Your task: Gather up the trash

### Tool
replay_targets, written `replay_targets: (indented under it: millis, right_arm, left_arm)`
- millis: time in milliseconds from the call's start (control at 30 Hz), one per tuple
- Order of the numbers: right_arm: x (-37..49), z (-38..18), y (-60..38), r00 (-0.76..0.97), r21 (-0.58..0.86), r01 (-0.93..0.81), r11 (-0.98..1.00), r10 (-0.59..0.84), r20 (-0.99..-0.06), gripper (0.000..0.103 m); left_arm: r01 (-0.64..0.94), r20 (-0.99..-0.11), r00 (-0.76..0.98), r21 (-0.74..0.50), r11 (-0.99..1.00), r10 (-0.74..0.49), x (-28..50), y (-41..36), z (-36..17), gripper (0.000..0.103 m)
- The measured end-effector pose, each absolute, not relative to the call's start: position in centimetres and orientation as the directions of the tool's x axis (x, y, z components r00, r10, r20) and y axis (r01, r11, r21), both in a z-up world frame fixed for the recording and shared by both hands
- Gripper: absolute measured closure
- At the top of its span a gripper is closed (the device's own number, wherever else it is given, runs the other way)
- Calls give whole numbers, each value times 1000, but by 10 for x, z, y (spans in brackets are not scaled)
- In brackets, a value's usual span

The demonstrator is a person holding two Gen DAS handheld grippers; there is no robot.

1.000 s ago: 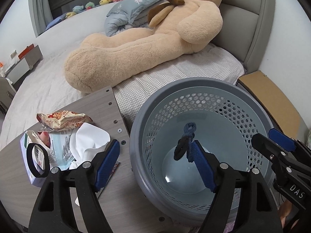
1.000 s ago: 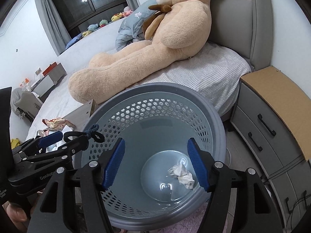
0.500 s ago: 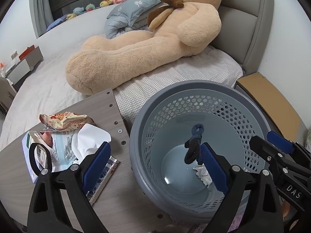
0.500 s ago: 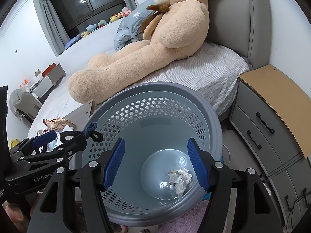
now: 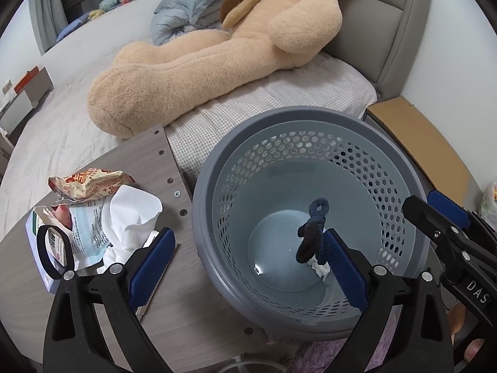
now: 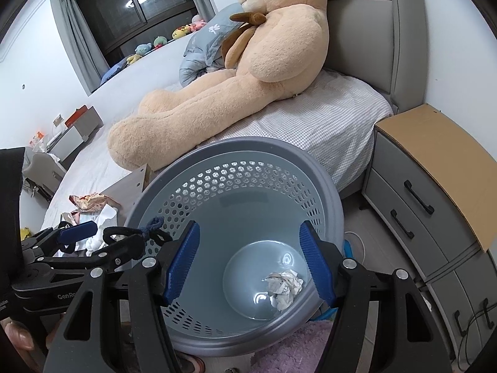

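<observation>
A grey perforated basket (image 5: 310, 118) (image 6: 248, 146) stands beside the table, with a crumpled paper ball (image 5: 321, 269) (image 6: 284, 286) lying on its bottom. My left gripper (image 5: 245, 267) (image 6: 102, 233) hangs open and wide over the basket's near left rim, nothing between its pads. A dark hair tie (image 5: 312, 230) is looped on its right finger. My right gripper (image 6: 251, 264) (image 5: 435, 208) is open above the basket's mouth, holding nothing. On the table lie a snack wrapper (image 5: 90, 183), a white tissue (image 5: 130, 214) and a blue-white packet (image 5: 84, 230).
The wooden table (image 5: 149, 155) is to the left of the basket. Behind it is a bed (image 5: 279, 102) with a large teddy bear (image 5: 217, 59). A bedside cabinet (image 6: 435, 192) stands to the right. A purple rug (image 6: 295, 348) lies under the basket.
The left jaws have spread wider. The crumpled paper has settled on the basket's bottom. The right gripper has barely moved.
</observation>
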State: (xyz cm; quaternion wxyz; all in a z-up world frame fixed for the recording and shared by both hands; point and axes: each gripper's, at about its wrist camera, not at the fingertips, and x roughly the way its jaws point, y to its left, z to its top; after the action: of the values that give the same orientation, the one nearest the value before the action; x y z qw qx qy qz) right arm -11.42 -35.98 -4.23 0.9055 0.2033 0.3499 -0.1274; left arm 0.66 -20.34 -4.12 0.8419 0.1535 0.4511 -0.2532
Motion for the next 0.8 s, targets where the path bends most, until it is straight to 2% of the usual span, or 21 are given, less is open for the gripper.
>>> replay_targets:
  millis: [100,233,333,400,433,500,600,700,767,800]
  right_arm:
    - [-115,-40,-360,724,276,375,885,-93,-684,39]
    - [-117,-38,-360,725,272,378,885,-101,-681,39]
    - [-118,-37,-360,725,270,381,885,-105,-680,39]
    - [-119,-35,-359,727,266,381,886,-109,-678,39]
    - [-119,-34,-359,726,264,382,886,-111,-678,39]
    - [-119,-34,-359,726,263,382,886,-112,-679,39]
    - [-120,-33,-358,729,266,376,888,-106,-676,39]
    - [-120,-33,-358,727,261,375,890,-107,-678,39]
    - [-120,-33,-358,728,263,376,889,-108,-677,39]
    - [-121,-33,-358,728,263,376,889,-107,-677,39]
  left_arm:
    - [600,-856,415,1,800,-310,10,-202,-40,9]
    - [603,-863,334,-114,789,-380,23,-193,-34,9]
    - [593,-853,418,-4,805,-312,22,-194,-30,9]
    - [646,-841,395,-32,762,-370,16,-194,-25,9]
    - [653,-841,402,-13,758,-361,14,-195,-25,9]
    - [638,-837,468,97,764,-284,12,-199,-27,9]
    - [653,-846,418,27,757,-330,17,-193,-28,9]
    - [660,-831,458,79,747,-316,14,-190,-23,9]
    - [679,-835,390,-25,734,-389,19,-184,-22,9]
    - [675,-849,378,-21,738,-370,21,-185,-26,9]
